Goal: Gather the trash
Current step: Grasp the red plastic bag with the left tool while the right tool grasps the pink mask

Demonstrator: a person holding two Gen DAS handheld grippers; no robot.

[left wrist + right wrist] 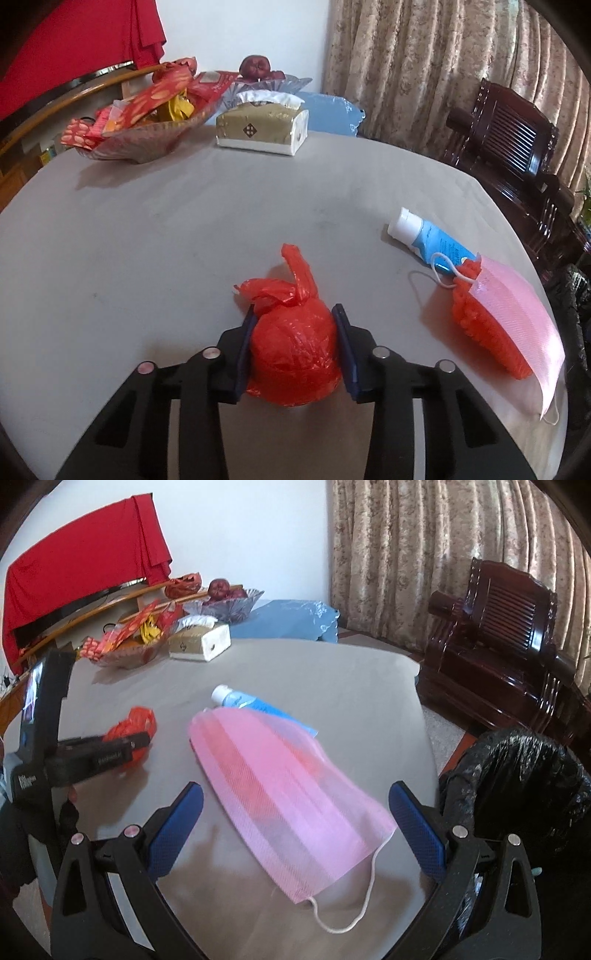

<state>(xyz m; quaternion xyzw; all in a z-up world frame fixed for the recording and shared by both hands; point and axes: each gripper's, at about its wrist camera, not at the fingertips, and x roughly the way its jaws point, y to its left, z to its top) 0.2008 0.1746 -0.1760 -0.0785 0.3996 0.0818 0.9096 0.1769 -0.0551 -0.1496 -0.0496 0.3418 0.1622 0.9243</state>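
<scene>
A knotted red plastic bag point(295, 347) lies on the grey table point(184, 240). My left gripper point(295, 309) is shut on it, with a blue pad pressed against each side. In the right wrist view the same bag point(138, 718) shows at the left, in that gripper point(140, 740). A pink face mask point(288, 794) lies between the fingers of my right gripper point(295, 792), which stands wide open and clear of it. The mask point(517, 317) partly covers a red-orange crumpled piece point(484, 332) and a blue tube with a white cap point(424, 236).
A bin with a black liner point(517, 775) stands off the table's right edge. At the far side of the table are a tissue box point(262, 125), a glass bowl of red packets point(140, 122) and a fruit bowl point(258, 74). A dark wooden chair point(509, 140) stands to the right.
</scene>
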